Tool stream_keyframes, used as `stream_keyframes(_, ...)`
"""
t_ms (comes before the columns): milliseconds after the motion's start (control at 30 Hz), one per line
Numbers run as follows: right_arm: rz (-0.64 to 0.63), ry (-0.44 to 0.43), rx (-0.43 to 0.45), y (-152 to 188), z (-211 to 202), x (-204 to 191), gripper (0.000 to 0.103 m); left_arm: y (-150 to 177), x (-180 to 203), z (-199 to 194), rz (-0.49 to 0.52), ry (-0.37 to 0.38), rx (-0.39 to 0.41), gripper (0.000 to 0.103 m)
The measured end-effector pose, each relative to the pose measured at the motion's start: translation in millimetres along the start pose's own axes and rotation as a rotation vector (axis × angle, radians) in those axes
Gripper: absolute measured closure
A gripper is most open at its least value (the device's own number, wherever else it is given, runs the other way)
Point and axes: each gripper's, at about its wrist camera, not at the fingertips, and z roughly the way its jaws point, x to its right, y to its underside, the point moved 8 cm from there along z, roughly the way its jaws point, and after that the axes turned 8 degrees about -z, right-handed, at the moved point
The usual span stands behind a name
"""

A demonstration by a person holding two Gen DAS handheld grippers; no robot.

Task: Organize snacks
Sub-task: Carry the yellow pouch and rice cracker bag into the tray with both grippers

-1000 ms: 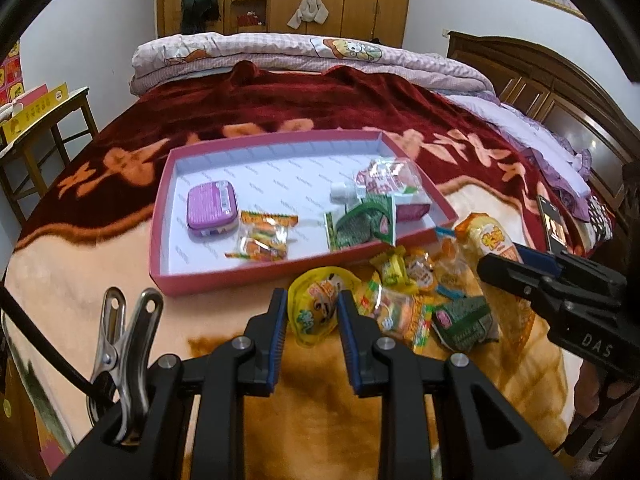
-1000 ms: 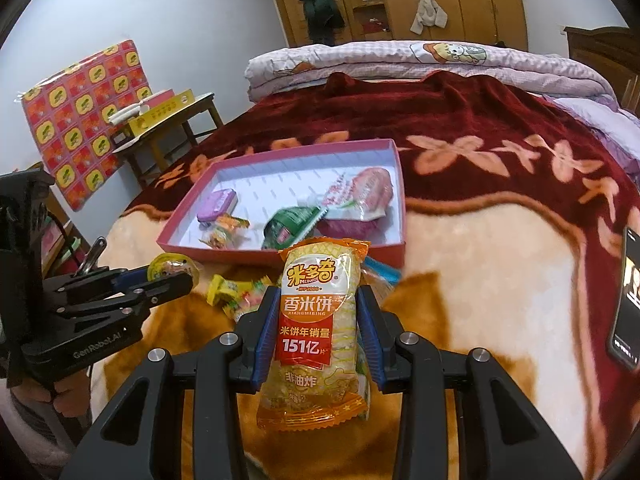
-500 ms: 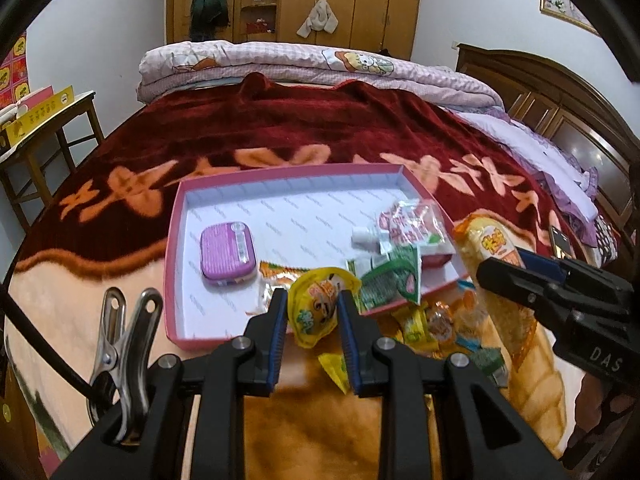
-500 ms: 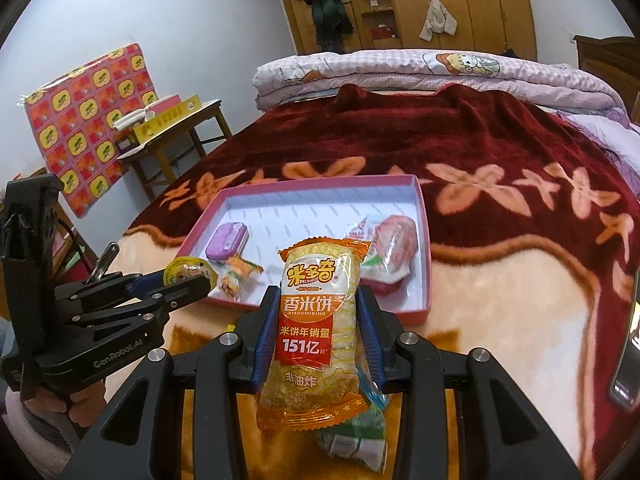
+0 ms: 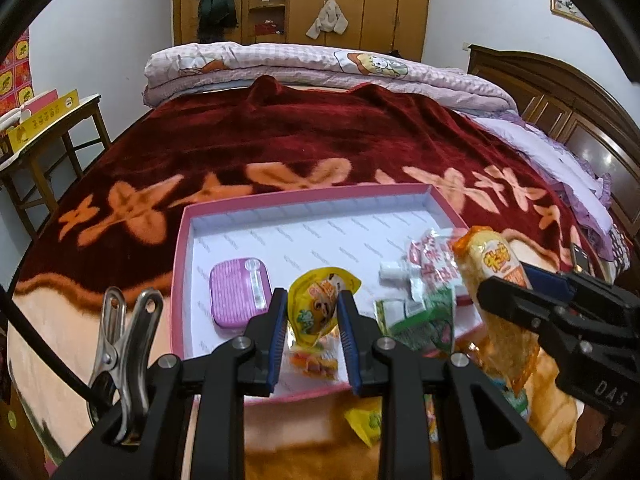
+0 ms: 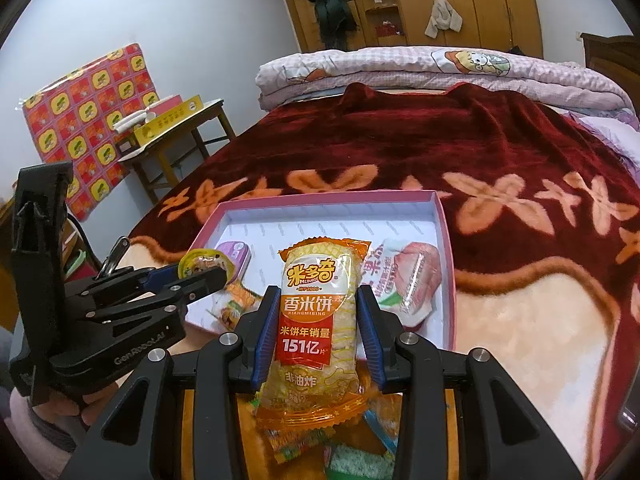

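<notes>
My left gripper (image 5: 313, 334) is shut on a yellow jelly cup (image 5: 320, 306) and holds it over the near edge of the pink tray (image 5: 304, 194). My right gripper (image 6: 318, 330) is shut on an orange rice cracker pack (image 6: 320, 320), held above the tray's near right side; the pack also shows in the left wrist view (image 5: 496, 276). In the tray lie a purple tin (image 5: 238, 292), a red-white pouch (image 5: 432, 260), a green packet (image 5: 428, 320) and a small candy bag (image 5: 314, 362). The left gripper also shows in the right wrist view (image 6: 200, 276).
Several loose snacks (image 5: 370, 422) lie on the blanket in front of the tray. A folded quilt (image 5: 320, 68) lies at the bed's far end. A wooden side table (image 5: 40, 136) stands left. A phone (image 5: 580, 256) lies at the right.
Both grippers have lifted and moved forward with their snacks, from over the loose pile to over the tray's near edge.
</notes>
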Motion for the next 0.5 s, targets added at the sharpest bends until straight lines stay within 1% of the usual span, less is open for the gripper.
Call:
stream_keyframes(367, 0.019, -0.006, -0.001, -14.7, 23.3, -0.6, 0.064, -18.4, -10.6, 30.3, -0.003, -0.063, 0.015, 0.077)
stream_keyframes(500, 0.021, -0.01, -0.008, -17.4, 32.2, -1.4, 0.064, -24.4, -14.6, 39.6, -0.009, -0.072, 0.014, 0.077)
